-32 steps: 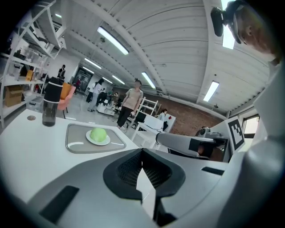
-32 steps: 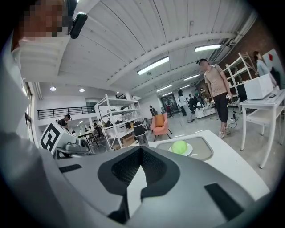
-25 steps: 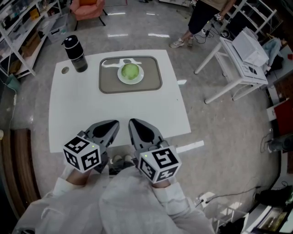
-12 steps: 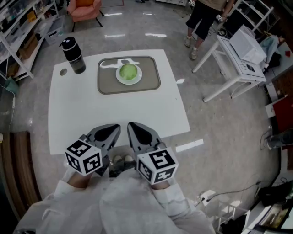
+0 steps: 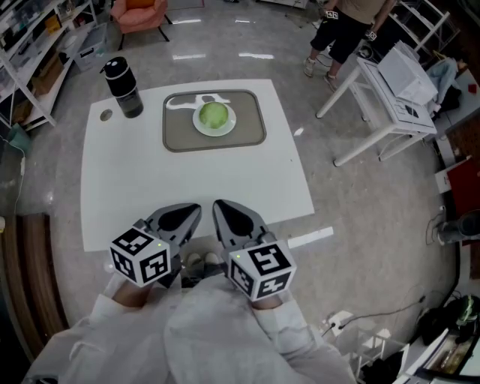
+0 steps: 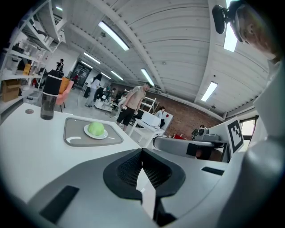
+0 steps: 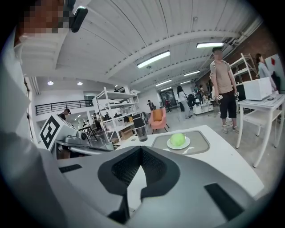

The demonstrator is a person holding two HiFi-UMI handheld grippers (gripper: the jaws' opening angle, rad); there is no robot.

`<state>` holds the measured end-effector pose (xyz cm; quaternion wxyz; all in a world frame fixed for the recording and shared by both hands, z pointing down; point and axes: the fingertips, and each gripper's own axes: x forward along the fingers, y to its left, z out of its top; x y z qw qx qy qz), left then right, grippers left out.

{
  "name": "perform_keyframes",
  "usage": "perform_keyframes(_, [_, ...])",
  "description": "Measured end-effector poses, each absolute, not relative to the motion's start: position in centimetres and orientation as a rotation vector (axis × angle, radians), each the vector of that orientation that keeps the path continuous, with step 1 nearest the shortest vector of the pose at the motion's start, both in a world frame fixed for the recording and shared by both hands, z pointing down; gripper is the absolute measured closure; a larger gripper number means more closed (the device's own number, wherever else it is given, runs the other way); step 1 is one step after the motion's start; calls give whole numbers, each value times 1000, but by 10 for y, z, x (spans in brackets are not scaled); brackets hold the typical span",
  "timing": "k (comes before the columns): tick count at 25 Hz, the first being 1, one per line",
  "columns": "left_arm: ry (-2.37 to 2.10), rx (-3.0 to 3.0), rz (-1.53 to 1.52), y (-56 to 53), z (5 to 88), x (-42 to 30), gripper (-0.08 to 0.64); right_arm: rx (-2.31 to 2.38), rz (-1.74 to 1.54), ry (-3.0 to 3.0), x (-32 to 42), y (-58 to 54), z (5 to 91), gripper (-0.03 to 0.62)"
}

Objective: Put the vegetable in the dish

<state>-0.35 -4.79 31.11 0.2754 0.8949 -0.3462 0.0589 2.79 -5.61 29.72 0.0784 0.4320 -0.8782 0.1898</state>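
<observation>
A round green vegetable (image 5: pixel 214 115) rests on a small white dish (image 5: pixel 201 125), which stands on a grey tray (image 5: pixel 248 135) at the far side of the white table (image 5: pixel 135 180). The vegetable (image 6: pixel 96 128) on its dish (image 6: pixel 105 136) also shows in the left gripper view, and the vegetable (image 7: pixel 177 139) in the right gripper view too. My left gripper (image 5: pixel 190 209) and right gripper (image 5: pixel 218 205) hover side by side at the table's near edge, well short of the tray. Both have their jaws together with nothing between them.
A black bottle (image 5: pixel 123 88) stands at the table's far left corner beside a small round mark (image 5: pixel 106 115). A person (image 5: pixel 341 34) stands past the table by a white side table (image 5: pixel 390 97). Shelving (image 5: pixel 34 45) lines the left; an orange chair (image 5: pixel 142 13) is behind.
The person in the background has walked a little to the right. My two grippers have stayed where they were.
</observation>
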Motion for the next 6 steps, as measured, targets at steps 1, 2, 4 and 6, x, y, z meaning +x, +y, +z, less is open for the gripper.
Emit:
perform_keyframes(1, [-935, 2410, 168, -47, 312, -4, 552, 1298, 570, -2627, 28, -56, 298, 580])
perform_keyframes(2, [-940, 2416, 178, -46, 312, -5, 552, 1302, 572, -2625, 29, -55, 298, 580])
perform_keyframes(4, [-944, 2427, 195, -43, 313, -6, 552, 1309, 576, -2618, 30, -52, 300, 580])
perform_keyframes(6, [-946, 2437, 206, -40, 313, -5, 552, 1315, 580, -2611, 31, -50, 302, 580])
